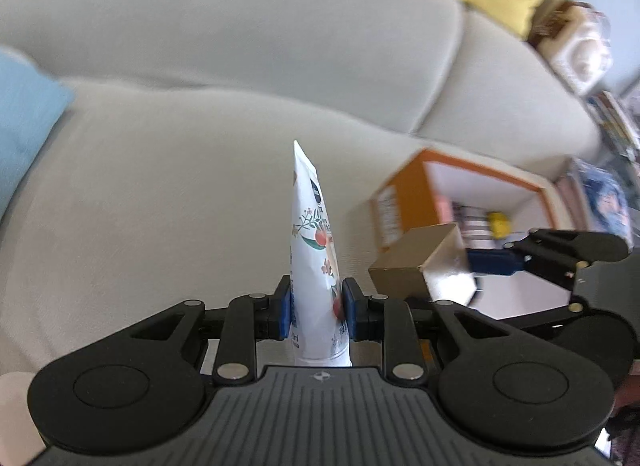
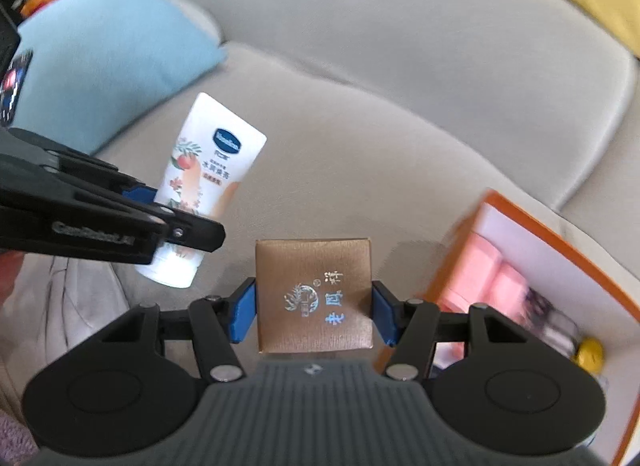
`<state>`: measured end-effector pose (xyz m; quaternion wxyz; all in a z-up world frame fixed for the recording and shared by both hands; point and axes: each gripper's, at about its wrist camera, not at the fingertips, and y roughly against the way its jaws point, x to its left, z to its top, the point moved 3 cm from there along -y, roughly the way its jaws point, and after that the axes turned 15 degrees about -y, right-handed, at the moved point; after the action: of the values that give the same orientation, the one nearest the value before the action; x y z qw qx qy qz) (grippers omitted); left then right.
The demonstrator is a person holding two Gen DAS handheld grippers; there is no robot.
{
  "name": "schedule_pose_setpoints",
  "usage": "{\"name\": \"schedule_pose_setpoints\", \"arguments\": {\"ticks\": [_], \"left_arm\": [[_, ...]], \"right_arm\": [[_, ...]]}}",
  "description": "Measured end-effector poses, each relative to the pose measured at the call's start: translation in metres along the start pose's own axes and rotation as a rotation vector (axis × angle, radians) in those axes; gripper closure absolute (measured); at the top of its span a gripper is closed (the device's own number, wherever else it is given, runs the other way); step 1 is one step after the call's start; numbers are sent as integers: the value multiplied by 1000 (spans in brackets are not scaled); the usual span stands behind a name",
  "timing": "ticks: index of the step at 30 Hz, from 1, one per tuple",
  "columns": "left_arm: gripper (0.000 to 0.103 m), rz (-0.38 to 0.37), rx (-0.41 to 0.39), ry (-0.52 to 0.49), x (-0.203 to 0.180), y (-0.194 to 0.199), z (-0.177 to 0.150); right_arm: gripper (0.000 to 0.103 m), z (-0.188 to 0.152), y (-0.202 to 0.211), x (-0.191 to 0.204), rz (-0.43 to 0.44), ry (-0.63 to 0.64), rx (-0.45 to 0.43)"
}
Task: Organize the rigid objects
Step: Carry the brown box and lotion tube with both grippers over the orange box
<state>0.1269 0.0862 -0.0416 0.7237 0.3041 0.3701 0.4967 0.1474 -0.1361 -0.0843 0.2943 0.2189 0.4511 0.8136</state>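
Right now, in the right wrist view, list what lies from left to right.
Blue cushion → left gripper → white lotion tube → bronze box in the right gripper → orange-rimmed box with pink packs

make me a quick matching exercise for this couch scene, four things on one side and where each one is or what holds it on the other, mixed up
Things:
1. white tube
2. gold box
3. orange-edged box
4. blue cushion

Places or states:
A. lying open on the sofa seat
B. gripped by the left gripper
C. leaning against the sofa back
D. gripped by the right gripper

Pairs: 1-B, 2-D, 3-A, 4-C
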Motion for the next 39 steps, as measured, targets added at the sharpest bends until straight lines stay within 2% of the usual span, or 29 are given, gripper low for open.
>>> {"name": "schedule_pose_setpoints", "arguments": {"ticks": [4, 8, 11, 16, 20, 28, 35, 39], "left_arm": [[75, -50, -30, -53, -32, 8, 12], [75, -99, -48, -108, -64, 4, 31], [74, -136, -52, -149, -87, -9, 39], [74, -161, -28, -225, -120, -33, 54], [74, -182, 3, -263, -139, -51, 59], [74, -194, 61, -296, -144, -73, 60], [74, -207, 98, -306, -142, -91, 59], [74, -214, 118, -304, -141, -99, 59]], "right_arm": [[43, -13, 39, -34, -11, -111, -64], [43, -25, 65, -84, -18, -266, -92], [43, -35, 76, -128, -76, -359, -96], [43, -53, 60, -197, -160, -473, -5], [43, -70, 27, -223, -183, -514, 97], [43, -80, -32, -234, -147, -497, 301], [42, -85, -47, -239, -183, -504, 356], [42, -87, -54, -241, -130, -553, 375]]}}
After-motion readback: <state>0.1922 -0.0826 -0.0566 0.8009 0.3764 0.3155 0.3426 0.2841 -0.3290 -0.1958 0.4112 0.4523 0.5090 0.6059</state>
